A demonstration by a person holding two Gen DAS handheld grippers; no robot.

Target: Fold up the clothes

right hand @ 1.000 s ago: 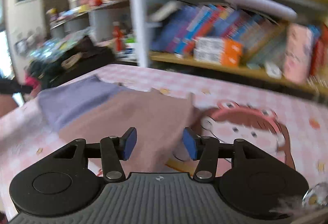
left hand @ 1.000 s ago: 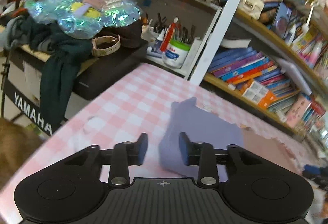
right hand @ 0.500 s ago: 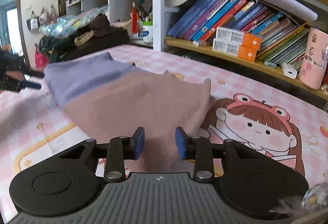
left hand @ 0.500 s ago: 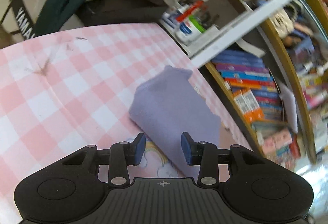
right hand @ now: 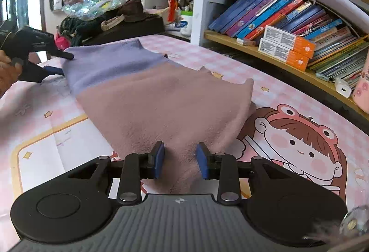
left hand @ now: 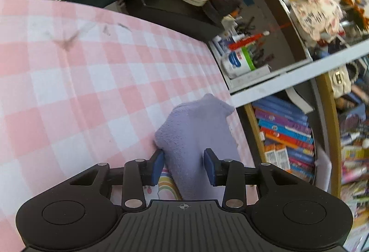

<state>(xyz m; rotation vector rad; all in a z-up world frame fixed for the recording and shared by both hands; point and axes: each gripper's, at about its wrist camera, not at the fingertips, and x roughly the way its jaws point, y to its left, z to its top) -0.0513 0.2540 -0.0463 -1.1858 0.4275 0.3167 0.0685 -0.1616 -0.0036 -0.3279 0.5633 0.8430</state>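
Garment (right hand: 147, 95) flat on table (right hand: 57, 136), bookshelf (right hand: 288, 28) behind.

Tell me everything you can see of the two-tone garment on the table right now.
The garment is a soft, fleecy-looking cloth in two colour blocks: lilac at the far end, dusty mauve-pink at the near end. It lies spread across the pink checked tablecloth, with small points along its shelf-side edge. The right gripper straddles the pink end, jaws apart. The left gripper straddles the lilac end, which bunches up between its open fingers. Whether either pad presses the cloth is unclear.
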